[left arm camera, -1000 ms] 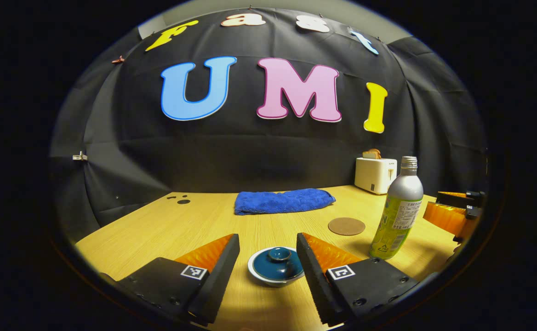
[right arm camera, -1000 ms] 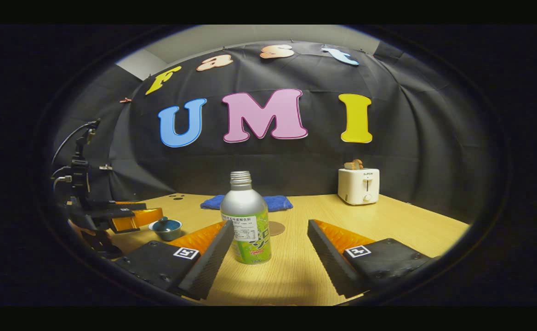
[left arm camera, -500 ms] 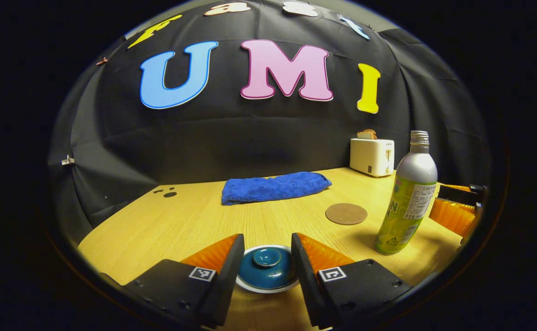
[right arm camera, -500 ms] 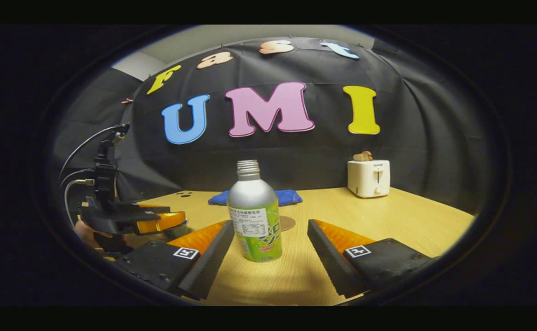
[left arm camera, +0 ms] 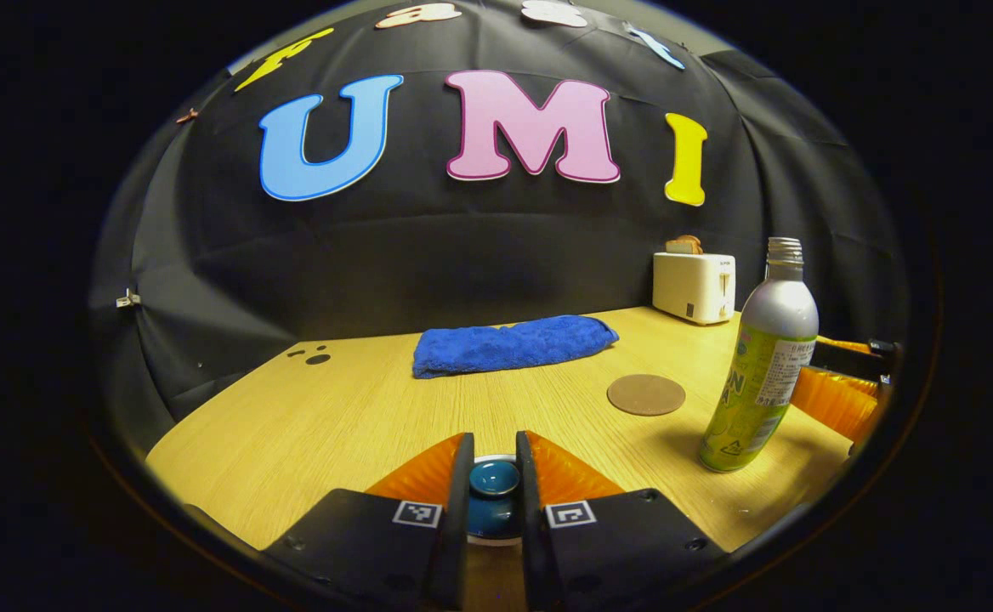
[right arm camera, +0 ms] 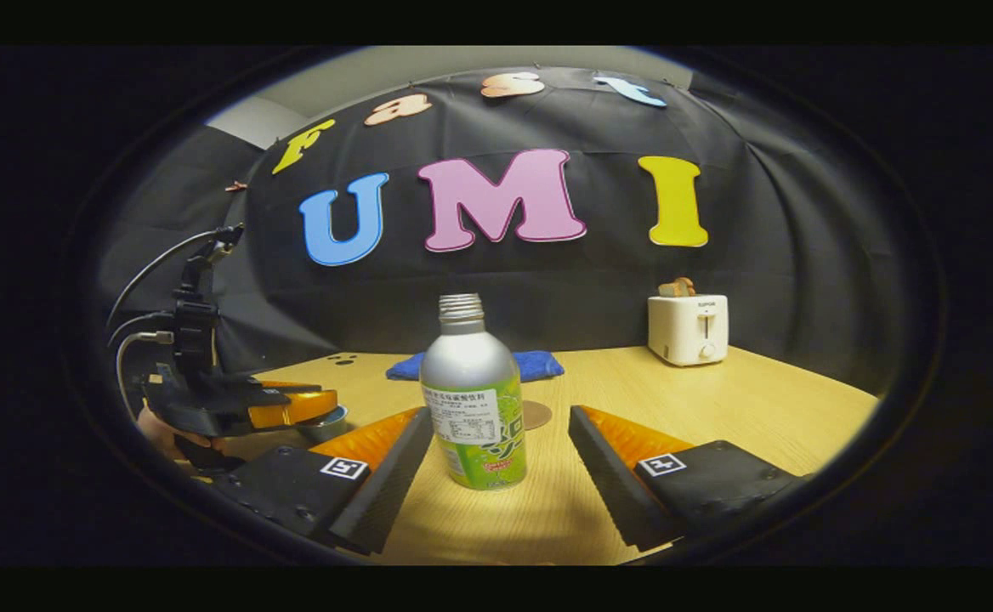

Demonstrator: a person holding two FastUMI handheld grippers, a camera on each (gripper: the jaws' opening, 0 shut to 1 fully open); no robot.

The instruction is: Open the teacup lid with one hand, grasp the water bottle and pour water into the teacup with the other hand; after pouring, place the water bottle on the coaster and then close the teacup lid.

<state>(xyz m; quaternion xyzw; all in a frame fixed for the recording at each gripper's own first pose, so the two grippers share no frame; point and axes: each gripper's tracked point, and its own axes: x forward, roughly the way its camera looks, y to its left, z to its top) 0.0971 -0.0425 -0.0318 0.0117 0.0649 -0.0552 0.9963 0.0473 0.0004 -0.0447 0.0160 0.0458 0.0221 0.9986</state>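
I am pinching the teacup lid (left arm camera: 494,477) knob with my left tool (left arm camera: 494,455); my right tool (right arm camera: 496,429) is hanging spread — water bottle (right arm camera: 473,399) standing between its fingers on the tabletop (left arm camera: 360,416).

Left tongs (left arm camera: 493,463) pinched; right tongs (right arm camera: 496,442) spread.

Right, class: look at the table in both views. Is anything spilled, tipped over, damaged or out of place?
Nothing stands out. The water bottle stands upright with no cap, the coaster lies flat and bare, the blue towel is folded, and the table looks dry. The left gripper closes around the teacup lid.
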